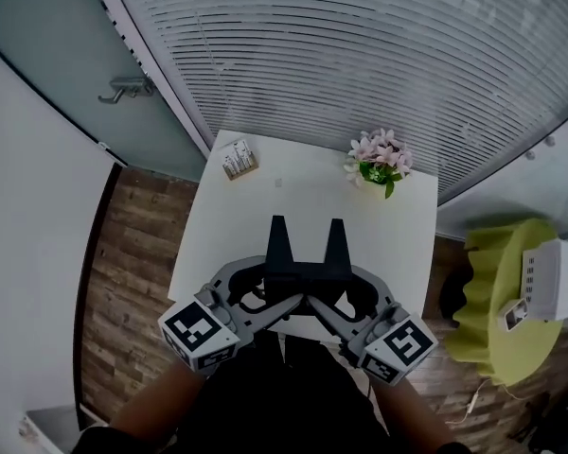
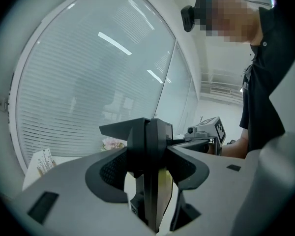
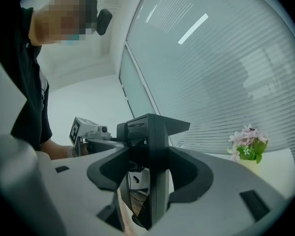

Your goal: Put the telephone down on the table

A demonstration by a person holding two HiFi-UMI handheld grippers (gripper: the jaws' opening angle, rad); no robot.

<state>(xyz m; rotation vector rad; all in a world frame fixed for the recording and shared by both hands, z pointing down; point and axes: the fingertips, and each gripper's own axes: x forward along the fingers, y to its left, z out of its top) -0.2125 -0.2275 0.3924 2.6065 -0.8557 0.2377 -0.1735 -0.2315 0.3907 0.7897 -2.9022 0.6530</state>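
- the table (image 1: 293, 201) stands before the window blinds (image 1: 360, 55), with wooden floor (image 1: 133, 253) to its left.
- a flower pot (image 1: 379, 159) sits at the table's far right corner and a small card stand (image 1: 239, 159) at its far left corner, well apart.
- the telephone (image 1: 308, 270) is over the table's near edge, with the left gripper (image 1: 279, 289) clamped on its left end and the right gripper (image 1: 333, 291) on its right end.
- a round stool (image 1: 497, 310) stands right of the table, apart from it, with a box (image 1: 554, 282) on it.

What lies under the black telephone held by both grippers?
The white table lies under the telephone. The part directly below is covered by it, the left gripper and the right gripper, so anything there is hidden.
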